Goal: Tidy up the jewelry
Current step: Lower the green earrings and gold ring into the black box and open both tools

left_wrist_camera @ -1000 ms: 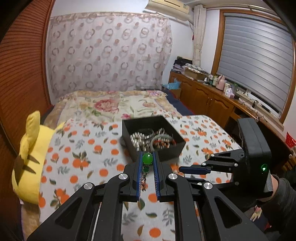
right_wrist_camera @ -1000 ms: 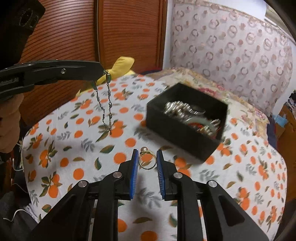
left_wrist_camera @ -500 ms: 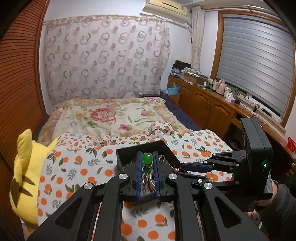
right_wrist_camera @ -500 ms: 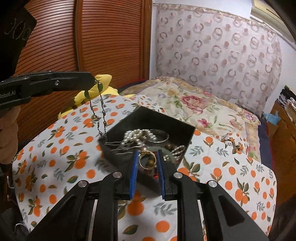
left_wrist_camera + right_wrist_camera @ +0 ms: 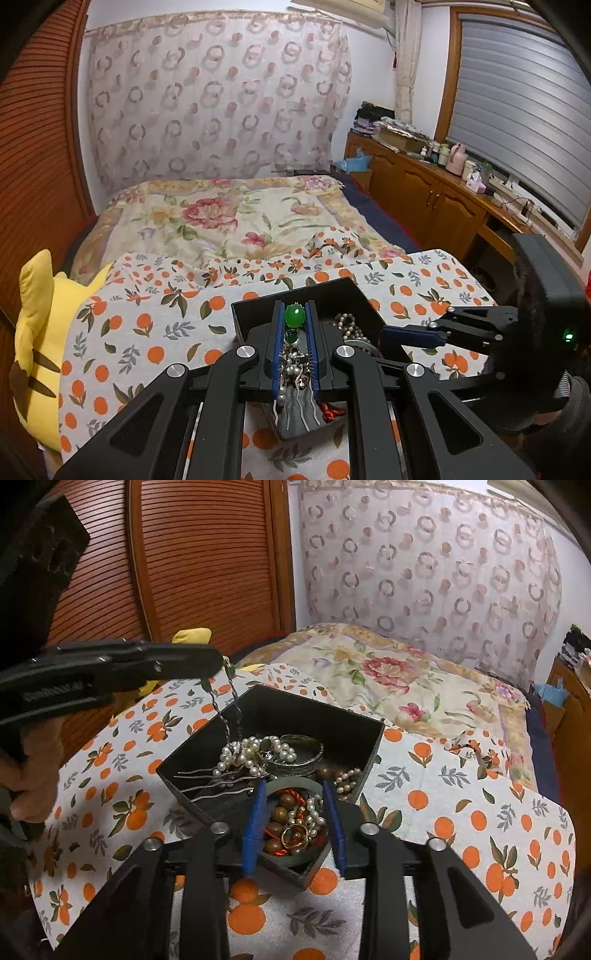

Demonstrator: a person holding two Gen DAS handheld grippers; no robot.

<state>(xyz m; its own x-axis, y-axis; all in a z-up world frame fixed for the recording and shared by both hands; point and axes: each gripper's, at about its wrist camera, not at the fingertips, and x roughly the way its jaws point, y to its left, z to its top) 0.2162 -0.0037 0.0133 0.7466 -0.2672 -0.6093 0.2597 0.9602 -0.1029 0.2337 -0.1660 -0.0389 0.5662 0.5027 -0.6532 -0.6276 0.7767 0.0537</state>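
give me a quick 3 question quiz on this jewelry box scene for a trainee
1. True or false: the left gripper is shut on the green bead necklace.
2. The gold ring lies: A) in the black box B) on the bedspread C) on the yellow plush toy
3. Fill in: the right gripper jaws are ____ over the box.

Key: 1 true; 2 A; 3 opening

You face a ring-patterned curtain point(image 5: 218, 99) at twelve o'clock, a slatted wooden wardrobe point(image 5: 33, 155) at nine, and wooden cabinets point(image 5: 424, 195) under a shuttered window point(image 5: 524, 110) at two.
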